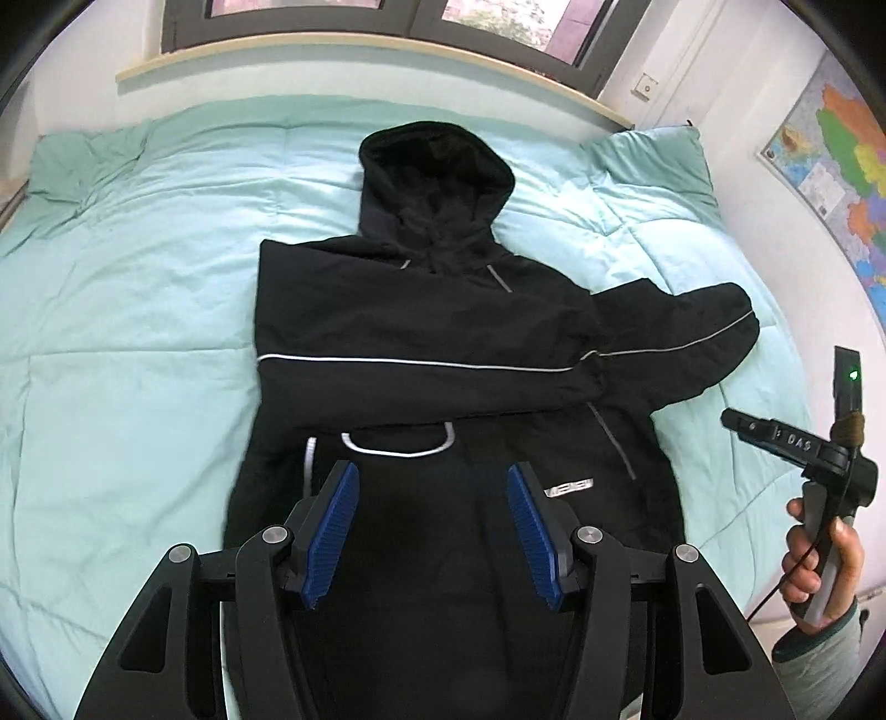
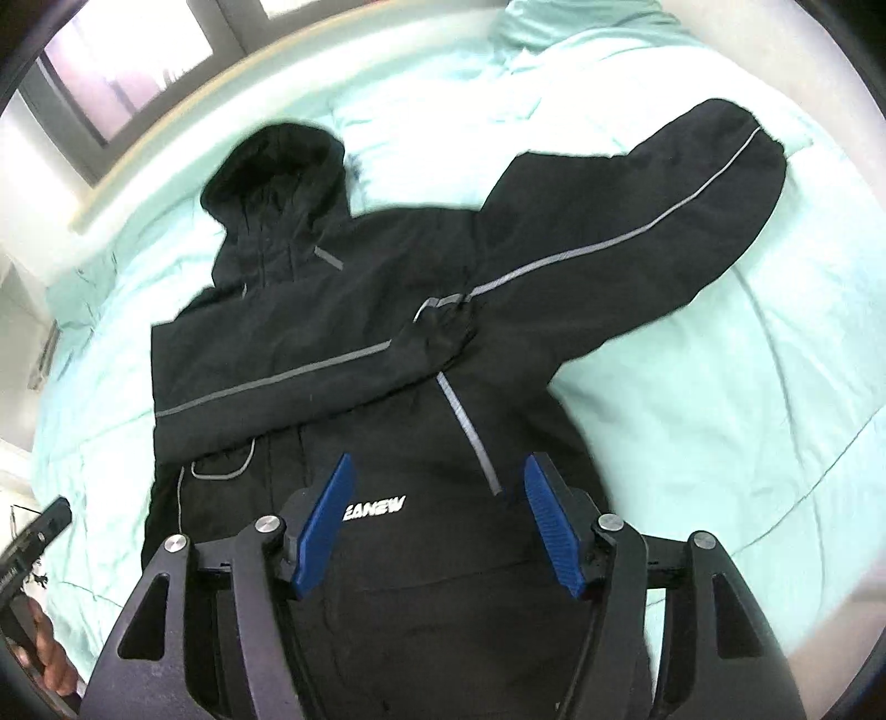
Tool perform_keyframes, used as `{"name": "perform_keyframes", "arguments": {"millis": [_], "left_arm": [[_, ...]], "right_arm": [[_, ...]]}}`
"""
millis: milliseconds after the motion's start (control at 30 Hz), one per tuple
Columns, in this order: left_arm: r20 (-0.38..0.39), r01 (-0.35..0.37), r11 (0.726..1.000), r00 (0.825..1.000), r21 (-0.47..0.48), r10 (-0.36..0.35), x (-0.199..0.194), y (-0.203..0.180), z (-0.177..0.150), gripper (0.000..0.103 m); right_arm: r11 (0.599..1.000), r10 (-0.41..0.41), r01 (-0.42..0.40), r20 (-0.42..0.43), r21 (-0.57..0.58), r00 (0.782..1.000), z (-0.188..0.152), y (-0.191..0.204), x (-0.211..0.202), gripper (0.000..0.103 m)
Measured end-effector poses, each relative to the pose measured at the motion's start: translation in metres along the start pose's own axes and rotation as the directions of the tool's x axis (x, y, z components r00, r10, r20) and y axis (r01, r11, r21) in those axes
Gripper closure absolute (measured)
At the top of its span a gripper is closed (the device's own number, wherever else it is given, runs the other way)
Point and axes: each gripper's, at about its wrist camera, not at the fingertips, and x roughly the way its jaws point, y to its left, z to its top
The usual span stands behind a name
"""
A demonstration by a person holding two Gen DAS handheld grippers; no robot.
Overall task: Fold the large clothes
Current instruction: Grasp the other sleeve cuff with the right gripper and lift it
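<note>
A large black hooded jacket with grey reflective piping lies face up on the bed, hood toward the window; it also shows in the right wrist view. Its left sleeve is folded across the chest, cuff at the right shoulder. Its right sleeve stretches out to the right, also seen in the right wrist view. My left gripper is open and empty above the jacket's lower front. My right gripper is open and empty above the white chest logo. The right gripper body shows at the right of the left wrist view.
A mint green quilt covers the bed under the jacket. A wooden ledge and a window run behind the bed. A coloured map hangs on the right wall. The left gripper body sits at the right wrist view's left edge.
</note>
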Motion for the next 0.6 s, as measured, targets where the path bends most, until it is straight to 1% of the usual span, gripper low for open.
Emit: {"name": "perform_keyframes", "arguments": {"millis": [67,167,233,400,533,600], "left_arm": [[0.006,-0.005,1.000,1.000,-0.025,0.005,0.002,-0.018,-0.004,0.045],[0.005,0.025,0.997,1.000,-0.074,-0.025,0.010,-0.047,-0.009,0.045],[-0.003,0.031,0.996,1.000,-0.087,-0.031,0.018,-0.067,-0.013,0.045],[-0.004,0.007,0.996,1.000,-0.089,-0.008,0.040,-0.113,-0.018,0.045],[-0.015,-0.007,0.991,1.000,-0.132,0.005,0.051,-0.129,-0.016,0.045],[-0.019,-0.035,0.990,0.999,-0.134,0.032,0.056,-0.135,-0.010,0.045]], "right_arm": [[1.000,-0.006,0.006,0.008,-0.005,1.000,0.010,-0.022,-0.010,0.035],[1.000,-0.025,0.025,0.022,-0.017,0.999,0.022,-0.061,-0.026,0.035],[0.999,-0.053,0.053,0.031,0.001,0.998,0.032,-0.093,-0.032,0.032],[0.994,-0.075,0.071,0.041,0.083,0.996,0.065,-0.171,-0.038,0.032],[0.984,-0.106,0.092,0.088,0.150,0.990,0.109,-0.232,-0.040,0.031],[0.978,-0.126,0.106,0.105,0.178,0.986,0.133,-0.259,-0.035,0.031]]}}
